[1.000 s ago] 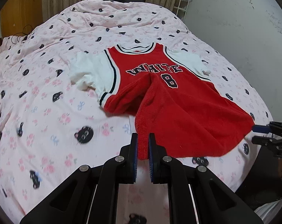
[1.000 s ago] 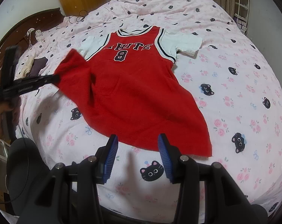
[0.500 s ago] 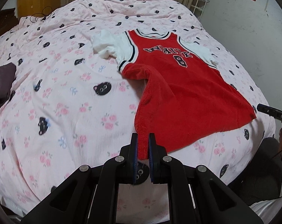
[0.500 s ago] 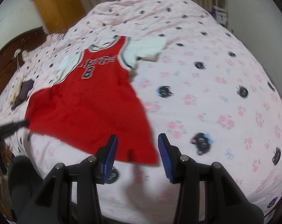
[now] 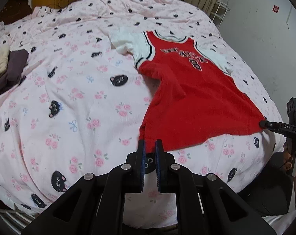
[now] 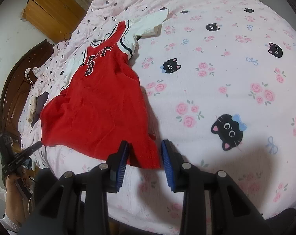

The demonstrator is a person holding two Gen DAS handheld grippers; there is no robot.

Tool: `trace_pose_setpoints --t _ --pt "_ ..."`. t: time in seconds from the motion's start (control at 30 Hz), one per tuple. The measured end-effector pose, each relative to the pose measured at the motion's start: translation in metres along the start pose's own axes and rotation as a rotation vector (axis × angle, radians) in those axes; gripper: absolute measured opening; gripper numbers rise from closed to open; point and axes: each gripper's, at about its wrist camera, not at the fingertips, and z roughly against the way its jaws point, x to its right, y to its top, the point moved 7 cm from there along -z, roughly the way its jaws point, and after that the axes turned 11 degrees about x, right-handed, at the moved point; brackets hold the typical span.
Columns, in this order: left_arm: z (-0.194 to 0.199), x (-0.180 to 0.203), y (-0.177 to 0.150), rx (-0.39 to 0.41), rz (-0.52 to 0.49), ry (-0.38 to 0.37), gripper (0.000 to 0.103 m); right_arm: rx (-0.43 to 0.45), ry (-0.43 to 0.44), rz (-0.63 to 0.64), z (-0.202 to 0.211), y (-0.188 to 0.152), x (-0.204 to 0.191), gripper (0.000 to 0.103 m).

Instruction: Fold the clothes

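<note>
Jersey: 1. Bedspread: 1. Folded cloths, bed's left edge: 2. Cabinet: 1. Grippers: left, right.

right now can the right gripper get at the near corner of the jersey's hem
Probably yes. The right gripper is open with the red jersey hem corner lying flat on the bedspread between its fingers; nothing covers it. The left gripper pinches the other corner.

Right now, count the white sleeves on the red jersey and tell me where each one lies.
2. In the left wrist view, the bunched sleeve lies on the bedspread at the left of the jersey; the flat sleeve lies at its right. None seems hidden.
</note>
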Motion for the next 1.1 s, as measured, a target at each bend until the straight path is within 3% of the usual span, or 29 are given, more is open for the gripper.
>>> trace_pose_setpoints --t 0.1,0.27,0.53,0.63,0.67,0.73,0.8,1.1 --pt "-0.003 0.003 0.003 -0.001 -0.039 0.008 0.029 -0.004 0.003 0.005 -0.002 0.000 -0.002 0.037" --pt "-0.014 0.002 0.010 0.004 -0.047 0.018 0.040 -0.010 0.006 0.006 -0.003 0.001 -0.002 0.037" --pt "-0.050 0.005 0.005 -0.068 -0.013 0.000 0.042 -0.020 0.014 -0.001 -0.007 -0.001 -0.002 0.035" --pt "-0.049 0.010 0.002 -0.061 0.037 -0.050 0.042 -0.031 0.033 -0.013 -0.009 -0.003 -0.004 0.020" --pt "-0.049 0.012 0.002 -0.060 0.055 -0.071 0.042 -0.036 0.040 -0.017 -0.010 -0.004 -0.005 0.014" --pt "-0.047 0.012 0.002 -0.055 0.078 -0.078 0.035 -0.042 0.050 -0.028 -0.012 -0.006 -0.006 0.011" --pt "-0.045 0.008 0.004 -0.054 0.095 -0.074 0.007 -0.039 0.068 -0.046 -0.011 -0.005 -0.007 0.010" --pt "-0.016 0.005 0.022 0.004 0.193 -0.146 0.004 0.010 0.143 -0.062 0.012 0.016 -0.021 0.008"
